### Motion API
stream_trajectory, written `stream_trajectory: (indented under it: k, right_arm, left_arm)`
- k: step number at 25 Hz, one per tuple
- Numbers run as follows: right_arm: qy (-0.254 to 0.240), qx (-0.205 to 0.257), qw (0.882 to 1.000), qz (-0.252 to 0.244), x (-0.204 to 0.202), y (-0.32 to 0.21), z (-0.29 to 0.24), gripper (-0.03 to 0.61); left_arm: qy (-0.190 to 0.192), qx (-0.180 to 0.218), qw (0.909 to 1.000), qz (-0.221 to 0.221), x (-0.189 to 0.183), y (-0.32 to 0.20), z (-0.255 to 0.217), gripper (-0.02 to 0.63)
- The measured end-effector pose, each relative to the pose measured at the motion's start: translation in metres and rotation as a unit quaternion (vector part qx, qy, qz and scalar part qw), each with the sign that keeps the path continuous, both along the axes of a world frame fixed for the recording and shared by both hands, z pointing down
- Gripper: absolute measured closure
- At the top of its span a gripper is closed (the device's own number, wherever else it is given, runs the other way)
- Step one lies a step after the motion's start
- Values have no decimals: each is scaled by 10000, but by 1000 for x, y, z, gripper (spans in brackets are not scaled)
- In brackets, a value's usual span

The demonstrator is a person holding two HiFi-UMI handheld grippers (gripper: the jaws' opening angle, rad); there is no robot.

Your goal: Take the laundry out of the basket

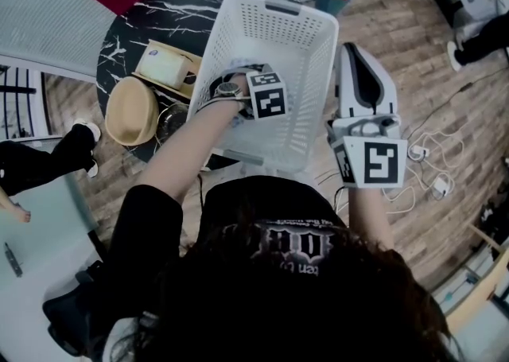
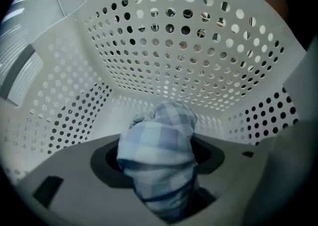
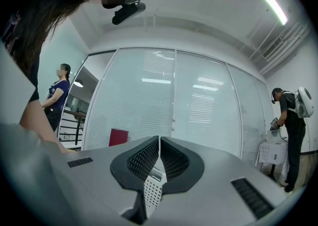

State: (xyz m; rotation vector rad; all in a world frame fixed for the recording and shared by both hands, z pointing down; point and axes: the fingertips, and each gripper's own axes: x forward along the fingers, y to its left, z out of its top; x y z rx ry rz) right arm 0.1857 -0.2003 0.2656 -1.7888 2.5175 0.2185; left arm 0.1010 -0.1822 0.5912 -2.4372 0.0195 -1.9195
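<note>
The left tool (image 2: 159, 173) is reaching down into the white basket (image 1: 238, 26) and is squeezing a blue checked cloth (image 2: 159, 145) between its two sides. The cloth is sitting bunched up low inside the basket, toward the 8 o'clock corner, and it looks ready to be lifted out. The right tool (image 3: 158, 145) is pinching the basket's holey wall at its 3 o'clock side, closed almost all the way, probably to keep the basket from sliding on the dark round surface (image 1: 159, 2).
</note>
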Motion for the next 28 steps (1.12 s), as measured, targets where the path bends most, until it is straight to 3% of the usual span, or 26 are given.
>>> stream_trajectory:
  k: [7,15,28]
  right_arm:
    - [-13,-10,10000,29,5,1,1,549]
    - [-31,38,10000,-10,4,2,-1,549]
    - [-36,89,9998,-160,0,6,-6,549]
  left_arm:
    - [154,166,9996,-144,1,-5,-20,324]
    - [624,494,9959,-422,4,-16,-62,327]
    - [1401,1242,9794,-758,5,-28,-150,328]
